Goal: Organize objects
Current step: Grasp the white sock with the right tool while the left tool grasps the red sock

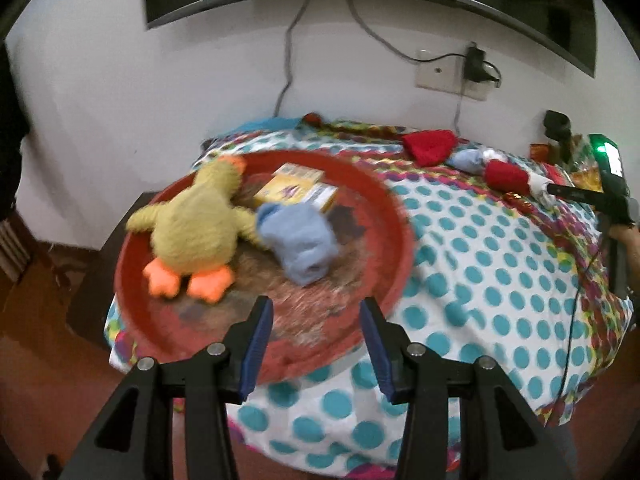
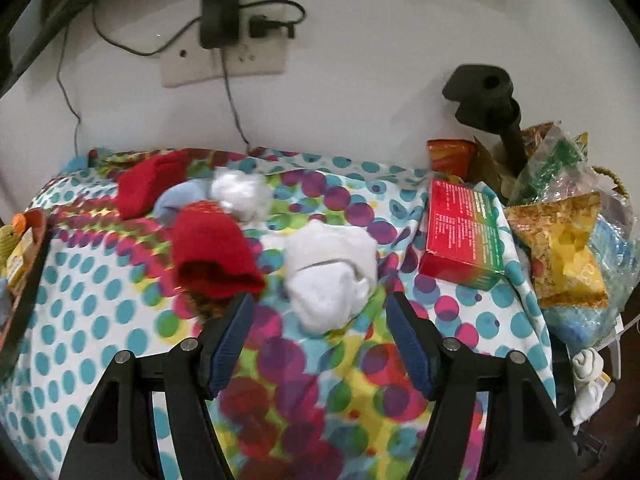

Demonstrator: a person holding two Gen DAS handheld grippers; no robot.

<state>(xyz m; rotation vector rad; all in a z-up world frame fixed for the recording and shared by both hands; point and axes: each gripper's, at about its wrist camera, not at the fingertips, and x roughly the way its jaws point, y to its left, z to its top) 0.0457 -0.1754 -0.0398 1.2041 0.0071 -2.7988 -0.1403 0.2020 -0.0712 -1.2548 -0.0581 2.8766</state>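
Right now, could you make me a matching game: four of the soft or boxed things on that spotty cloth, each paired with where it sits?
Things:
1. yellow plush duck
2. white rolled sock bundle
3. red and green cardboard box
4. red knitted sock

Places:
A. just ahead of the open right gripper
B. beside the snack bags
C. in the round red tray
D. left of the white bundle

Pairs: 1-C, 2-A, 3-B, 4-D

Fuzzy plush duck (image 1: 192, 232), knit red sock (image 2: 214, 256), fluffy white sock (image 2: 332, 272), glossy cardboard box (image 2: 460, 236), printed cloth cover (image 2: 100, 312).
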